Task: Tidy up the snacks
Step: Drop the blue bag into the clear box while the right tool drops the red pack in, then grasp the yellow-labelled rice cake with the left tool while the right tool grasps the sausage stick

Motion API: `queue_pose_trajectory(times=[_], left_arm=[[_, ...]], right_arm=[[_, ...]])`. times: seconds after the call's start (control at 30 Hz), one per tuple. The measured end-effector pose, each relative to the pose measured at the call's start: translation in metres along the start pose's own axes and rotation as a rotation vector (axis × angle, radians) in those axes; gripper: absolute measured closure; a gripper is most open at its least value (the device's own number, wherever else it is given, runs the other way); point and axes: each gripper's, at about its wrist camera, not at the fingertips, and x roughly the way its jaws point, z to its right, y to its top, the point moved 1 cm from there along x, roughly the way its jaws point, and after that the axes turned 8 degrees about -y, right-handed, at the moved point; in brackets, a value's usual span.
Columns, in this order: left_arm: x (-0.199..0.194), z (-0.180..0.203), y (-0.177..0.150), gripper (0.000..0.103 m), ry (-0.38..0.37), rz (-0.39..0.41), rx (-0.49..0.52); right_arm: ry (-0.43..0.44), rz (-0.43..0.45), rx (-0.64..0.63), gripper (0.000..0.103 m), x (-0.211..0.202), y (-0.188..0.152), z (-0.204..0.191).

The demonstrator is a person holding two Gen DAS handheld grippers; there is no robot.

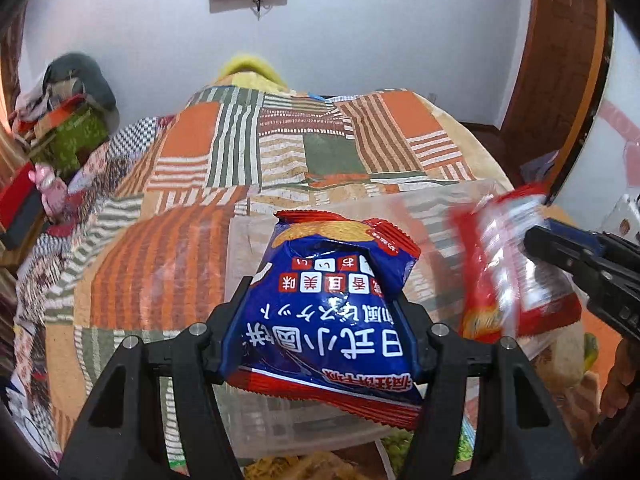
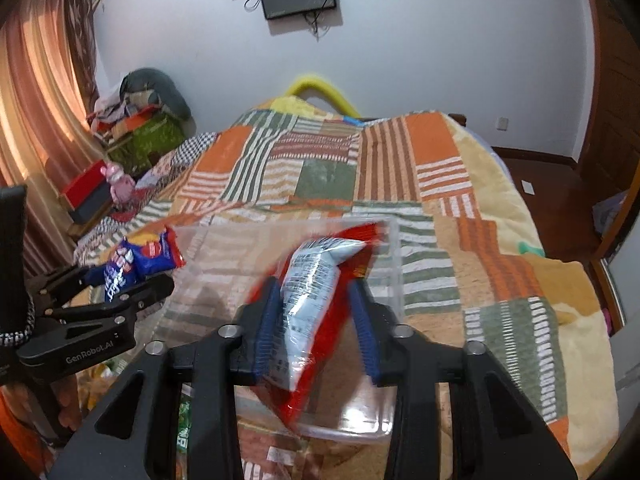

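My left gripper (image 1: 322, 292) is shut on a blue and red snack bag (image 1: 328, 304) and holds it over a clear plastic bin (image 1: 248, 240) on the bed. My right gripper (image 2: 316, 284) is shut on a red and silver snack bag (image 2: 312, 300), blurred, above the same clear bin (image 2: 394, 248). The right gripper (image 1: 560, 248) and its red bag (image 1: 508, 268) show at the right of the left wrist view. The left gripper (image 2: 132, 280) with the blue bag (image 2: 136, 260) shows at the left of the right wrist view.
The bin sits on a patchwork blanket (image 2: 440, 184) of orange, green and striped squares. More snack packets (image 2: 184, 424) lie near the bin's front edge. Boxes and clothes (image 2: 132, 128) pile up at the far left by a curtain (image 2: 32, 112). A wooden door (image 2: 616, 112) is at right.
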Motion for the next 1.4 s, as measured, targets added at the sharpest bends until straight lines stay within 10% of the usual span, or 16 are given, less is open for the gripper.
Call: queue_pose_trajectory(times=[0.3,0.57,0.8,1.4], left_arm=[[0.004,0.012,-0.005,0.035,-0.002,-0.033,0.070],[-0.025,0.012,-0.003,0.017,-0.048,0.007,0.026],[-0.075,0.009,-0.011,0.012,-0.032,0.050,0.042],[-0.163,-0.029,-0.137,0.005,0.024,-0.027,-0.022]], right_arm=[[0.040,-0.091,-0.017,0.090,0.010,-0.009,-0.003],[0.031,-0.049,-0.032,0.054,-0.020,-0.009,-0.005],[0.040,-0.009,-0.068,0.044,-0.059,-0.016,-0.016],[0.133,-0.096,-0.098,0.043,-0.099,-0.099,-0.069]])
